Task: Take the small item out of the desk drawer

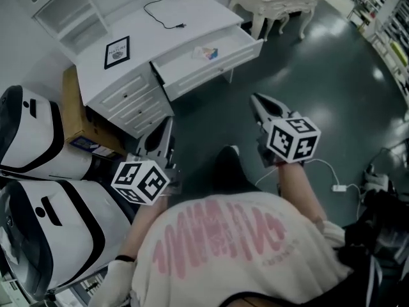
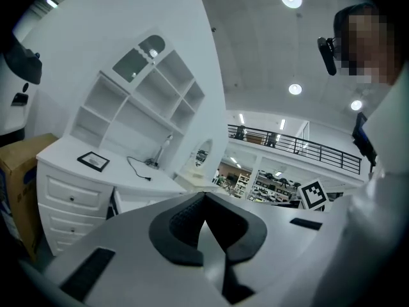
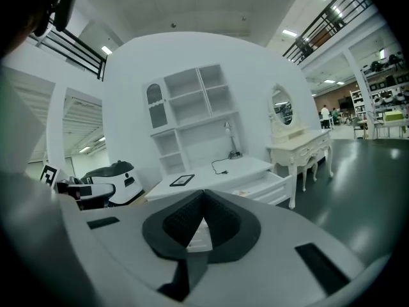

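Two grippers hang before the person, both well apart from the white desk. The left gripper has its jaws pressed together with nothing between them, and the right gripper is likewise closed and empty. The desk's wide drawer stands pulled out, and the small colourful item lies inside it. A black picture frame and a black cable rest on the desktop. A cardboard box stands against the desk's side.
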Available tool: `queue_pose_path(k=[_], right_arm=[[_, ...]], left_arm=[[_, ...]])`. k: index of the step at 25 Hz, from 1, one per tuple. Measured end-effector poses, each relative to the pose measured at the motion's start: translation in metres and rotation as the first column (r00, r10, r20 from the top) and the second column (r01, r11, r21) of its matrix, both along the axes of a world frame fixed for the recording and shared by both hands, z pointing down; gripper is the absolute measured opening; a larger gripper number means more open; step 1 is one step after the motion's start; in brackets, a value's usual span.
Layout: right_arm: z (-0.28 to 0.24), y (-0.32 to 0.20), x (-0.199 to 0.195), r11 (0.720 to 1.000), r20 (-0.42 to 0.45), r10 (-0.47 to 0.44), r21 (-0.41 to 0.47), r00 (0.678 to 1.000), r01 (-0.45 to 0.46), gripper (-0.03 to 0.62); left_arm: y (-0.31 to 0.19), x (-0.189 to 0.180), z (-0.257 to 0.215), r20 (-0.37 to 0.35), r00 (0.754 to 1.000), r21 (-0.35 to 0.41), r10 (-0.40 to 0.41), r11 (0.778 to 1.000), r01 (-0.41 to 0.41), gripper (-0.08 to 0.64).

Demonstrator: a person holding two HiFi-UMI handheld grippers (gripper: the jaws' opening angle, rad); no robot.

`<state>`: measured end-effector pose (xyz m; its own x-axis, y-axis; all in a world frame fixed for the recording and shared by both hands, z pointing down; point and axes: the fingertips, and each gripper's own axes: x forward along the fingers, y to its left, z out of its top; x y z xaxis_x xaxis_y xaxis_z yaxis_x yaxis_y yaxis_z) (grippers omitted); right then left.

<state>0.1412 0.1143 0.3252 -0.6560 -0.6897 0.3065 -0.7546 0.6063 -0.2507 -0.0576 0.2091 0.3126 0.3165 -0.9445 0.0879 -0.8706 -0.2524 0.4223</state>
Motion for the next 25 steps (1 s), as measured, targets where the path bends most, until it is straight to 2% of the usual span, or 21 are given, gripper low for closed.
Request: queue_pose_path(k=[5, 8, 12, 16, 20, 25], right_arm=[[0.015, -0.075, -0.021, 0.998, 0.013, -0.056, -0.034, 0.998, 0.056, 0.015], [0.023, -0.125, -0.037, 0.993, 0.011, -0.106, -0.046, 0.994, 0.107, 0.017], [0.035, -0.191, -0.053, 0.979, 0.026, -0.185, -0.083, 0.982, 0.187, 0.015], [0.048, -0.254, -0.064, 0.957, 0.062, -0.251, -0.133, 0.966, 0.257, 0.017], [0.068, -0.304, -0.075, 0.936, 0.054, -0.304, -0.167, 0.951, 0.309, 0.015], [0.106, -0.337, -0.096, 0.898, 0.006, -0.377, -0.242, 0.926, 0.368, 0.017]], left_arm=[[-0.062, -0.020, 0.009, -0.023, 0.998, -0.015, -0.061, 0.998, 0.061, 0.028], [-0.113, -0.024, 0.015, -0.046, 0.997, -0.035, -0.065, 0.997, 0.063, 0.029], [-0.186, -0.016, 0.026, -0.048, 0.997, -0.069, -0.059, 0.996, 0.056, 0.029], [-0.246, -0.020, 0.042, -0.044, 0.993, -0.096, -0.113, 0.989, 0.108, 0.028], [-0.275, -0.029, 0.067, -0.029, 0.983, -0.146, -0.183, 0.973, 0.177, 0.029], [-0.285, -0.050, 0.092, -0.001, 0.969, -0.219, -0.248, 0.945, 0.242, 0.029]])
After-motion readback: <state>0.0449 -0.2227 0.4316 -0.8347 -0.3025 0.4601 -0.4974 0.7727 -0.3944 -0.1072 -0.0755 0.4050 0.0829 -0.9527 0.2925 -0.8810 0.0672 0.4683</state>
